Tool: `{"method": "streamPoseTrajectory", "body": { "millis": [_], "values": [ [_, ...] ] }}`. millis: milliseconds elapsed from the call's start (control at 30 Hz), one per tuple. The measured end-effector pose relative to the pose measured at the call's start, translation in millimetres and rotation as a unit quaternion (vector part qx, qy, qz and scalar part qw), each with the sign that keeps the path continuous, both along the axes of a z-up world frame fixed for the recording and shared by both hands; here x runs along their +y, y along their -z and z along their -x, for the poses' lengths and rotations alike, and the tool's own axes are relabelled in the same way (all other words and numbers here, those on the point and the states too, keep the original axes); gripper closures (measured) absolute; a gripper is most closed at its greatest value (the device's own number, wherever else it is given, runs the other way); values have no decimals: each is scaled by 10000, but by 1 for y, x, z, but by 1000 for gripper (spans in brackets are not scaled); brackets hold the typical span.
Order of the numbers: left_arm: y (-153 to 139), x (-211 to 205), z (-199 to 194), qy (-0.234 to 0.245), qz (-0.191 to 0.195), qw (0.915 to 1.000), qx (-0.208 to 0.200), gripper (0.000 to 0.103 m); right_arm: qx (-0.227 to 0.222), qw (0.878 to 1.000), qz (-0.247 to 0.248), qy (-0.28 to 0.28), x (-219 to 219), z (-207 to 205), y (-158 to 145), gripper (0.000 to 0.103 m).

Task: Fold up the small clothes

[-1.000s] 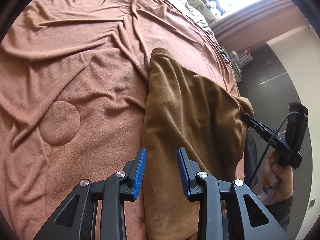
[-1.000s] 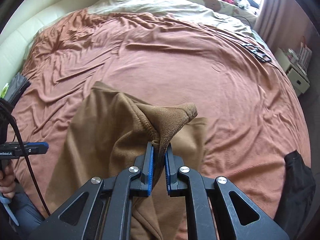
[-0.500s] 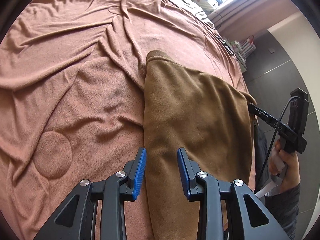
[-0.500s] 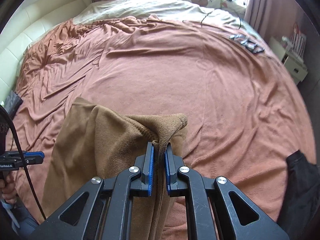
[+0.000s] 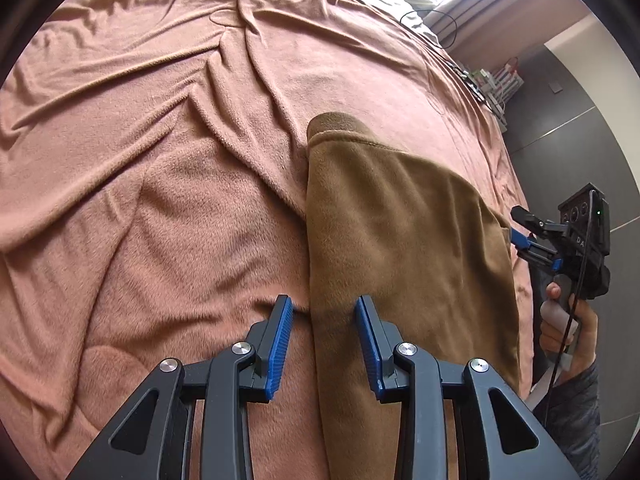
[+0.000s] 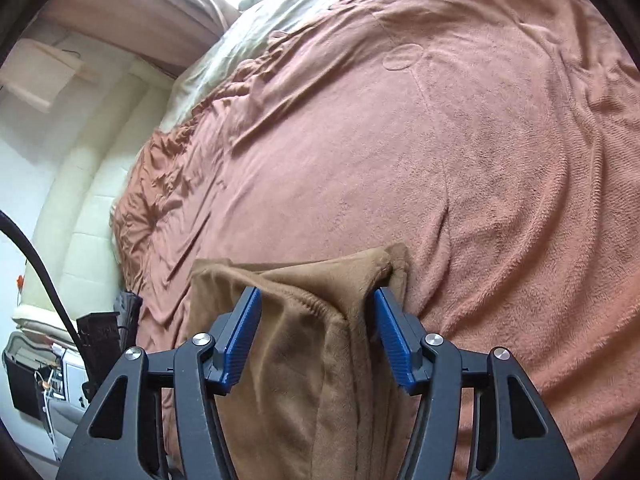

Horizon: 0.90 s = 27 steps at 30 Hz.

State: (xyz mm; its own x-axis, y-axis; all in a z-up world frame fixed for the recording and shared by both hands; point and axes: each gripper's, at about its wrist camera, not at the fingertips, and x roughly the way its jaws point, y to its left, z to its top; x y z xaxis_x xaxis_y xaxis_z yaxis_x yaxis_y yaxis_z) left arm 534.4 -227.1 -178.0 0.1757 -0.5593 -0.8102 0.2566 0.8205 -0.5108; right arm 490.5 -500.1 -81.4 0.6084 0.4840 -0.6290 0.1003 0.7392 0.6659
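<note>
The brown garment (image 5: 404, 248) lies folded on the bed (image 5: 160, 160), long axis toward 12 o'clock, its left edge between the left gripper (image 5: 322, 336)'s spread fingers (right gripper (image 6: 318, 320) likewise released).

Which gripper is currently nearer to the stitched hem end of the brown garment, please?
Neither clearly. The left gripper straddles the brown garment's long folded edge, hem end far ahead. The right gripper is open around a bunched corner at the opposite side.

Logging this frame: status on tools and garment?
Left tool open. Right tool open, astride the brown garment. Garment flat on blanket. Nothing obstructing.
</note>
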Motion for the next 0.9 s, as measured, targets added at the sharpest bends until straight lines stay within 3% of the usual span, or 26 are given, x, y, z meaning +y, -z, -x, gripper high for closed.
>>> {"method": "streamPoseTrajectory", "body": {
  "millis": [133,200,267,333,600,767,900],
  "values": [
    [5,-6,-6,73,-75,9999,-26,68,130,9999,-88,44,-2,-15,14,48],
    [6,-10,-9,98,-110,9999,-32,68,257,9996,65,136,-1,-21,15,61],
    [5,-12,-9,103,-138,9998,-48,68,339,9991,170,179,2,-24,12,90],
    [3,-12,-8,128,-162,9998,-83,68,490,9980,344,205,5,-22,6,99],
    [-14,-3,-7,11,-161,9994,-310,68,-492,9928,1094,-39,38,20,-62,101],
    [-35,-1,-3,73,-3,9985,-543,68,-1377,9747,1557,-821,79,59,-98,101],
    [-44,-18,1,332,75,9975,-623,68,-1699,9643,1663,-1168,91,86,-108,101]
  ]
}}
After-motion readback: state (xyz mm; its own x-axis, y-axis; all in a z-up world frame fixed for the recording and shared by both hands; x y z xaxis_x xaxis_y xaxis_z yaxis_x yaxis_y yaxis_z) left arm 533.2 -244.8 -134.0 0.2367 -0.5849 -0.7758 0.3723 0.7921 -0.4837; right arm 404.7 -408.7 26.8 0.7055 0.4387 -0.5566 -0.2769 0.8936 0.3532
